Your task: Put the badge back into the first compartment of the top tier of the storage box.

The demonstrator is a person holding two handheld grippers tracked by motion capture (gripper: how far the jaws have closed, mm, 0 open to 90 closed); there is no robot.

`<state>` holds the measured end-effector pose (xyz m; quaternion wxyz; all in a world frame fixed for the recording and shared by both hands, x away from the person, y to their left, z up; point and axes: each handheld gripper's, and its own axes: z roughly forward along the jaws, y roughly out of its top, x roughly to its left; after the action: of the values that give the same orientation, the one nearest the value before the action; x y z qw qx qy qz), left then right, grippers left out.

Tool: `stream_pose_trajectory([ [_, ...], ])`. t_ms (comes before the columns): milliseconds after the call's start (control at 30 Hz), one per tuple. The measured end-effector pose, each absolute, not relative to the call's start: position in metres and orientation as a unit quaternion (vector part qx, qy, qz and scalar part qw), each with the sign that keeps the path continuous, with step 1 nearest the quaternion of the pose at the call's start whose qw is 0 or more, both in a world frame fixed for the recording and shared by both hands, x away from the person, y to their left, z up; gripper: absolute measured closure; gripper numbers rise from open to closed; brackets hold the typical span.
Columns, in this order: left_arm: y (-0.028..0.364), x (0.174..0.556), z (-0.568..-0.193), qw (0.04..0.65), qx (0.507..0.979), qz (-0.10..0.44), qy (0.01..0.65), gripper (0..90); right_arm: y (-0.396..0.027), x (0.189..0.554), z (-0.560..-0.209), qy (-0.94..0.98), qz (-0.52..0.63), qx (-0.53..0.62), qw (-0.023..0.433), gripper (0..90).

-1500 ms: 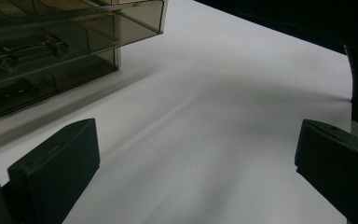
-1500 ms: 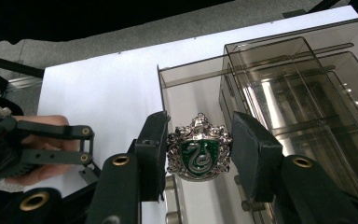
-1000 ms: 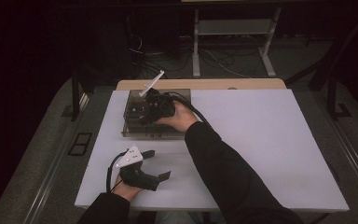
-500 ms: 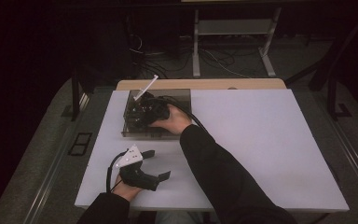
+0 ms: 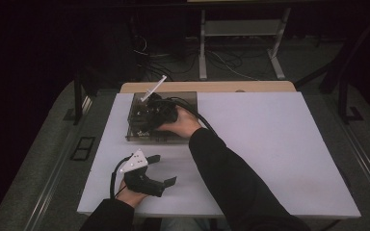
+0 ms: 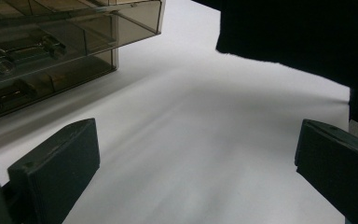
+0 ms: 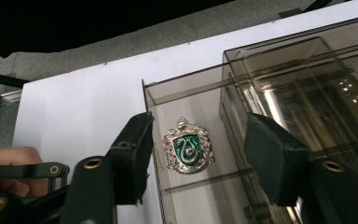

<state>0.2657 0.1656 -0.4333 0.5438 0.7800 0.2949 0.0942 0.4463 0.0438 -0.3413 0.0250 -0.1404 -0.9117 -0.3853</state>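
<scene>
White sheeting covers the bench (image 5: 270, 144), dark floor beyond. Nearest the person, the left tool (image 5: 161, 169) rests low on the bench, jaws spread wide and empty, well apart from the work. Farther off, the right tool (image 7: 196, 158) hangs over the smoky clear organiser box (image 5: 161, 118); its jaws have just been opening and now stand apart with nothing pressed between them. Directly below the gap, a silver crest badge (image 7: 188, 145) with a green snake lies flat in an open compartment at the box's edge. Judged step: the badge appears just set down, though contact is hard to confirm. Next move calls for lifting the right tool straight clear without catching the compartment walls.
</scene>
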Motion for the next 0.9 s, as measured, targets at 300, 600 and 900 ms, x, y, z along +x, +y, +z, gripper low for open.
stream_pose_trajectory([
  [300, 0.165, 0.265, -0.434, 0.542, 0.781, 0.094, 0.296, 0.0, 0.021, 0.44, -0.332, -0.904, -0.396, -0.16, 0.008, 18.7],
  [600, 0.164, 0.265, -0.434, 0.541, 0.782, 0.094, 0.296, 0.0, -0.002, 0.433, -0.323, -0.892, -0.412, -0.185, 0.01, 0.4],
  [900, 0.164, 0.265, -0.434, 0.54, 0.782, 0.093, 0.298, 0.0, -0.033, 0.424, -0.32, -0.89, -0.41, -0.197, 0.0, 0.4],
])
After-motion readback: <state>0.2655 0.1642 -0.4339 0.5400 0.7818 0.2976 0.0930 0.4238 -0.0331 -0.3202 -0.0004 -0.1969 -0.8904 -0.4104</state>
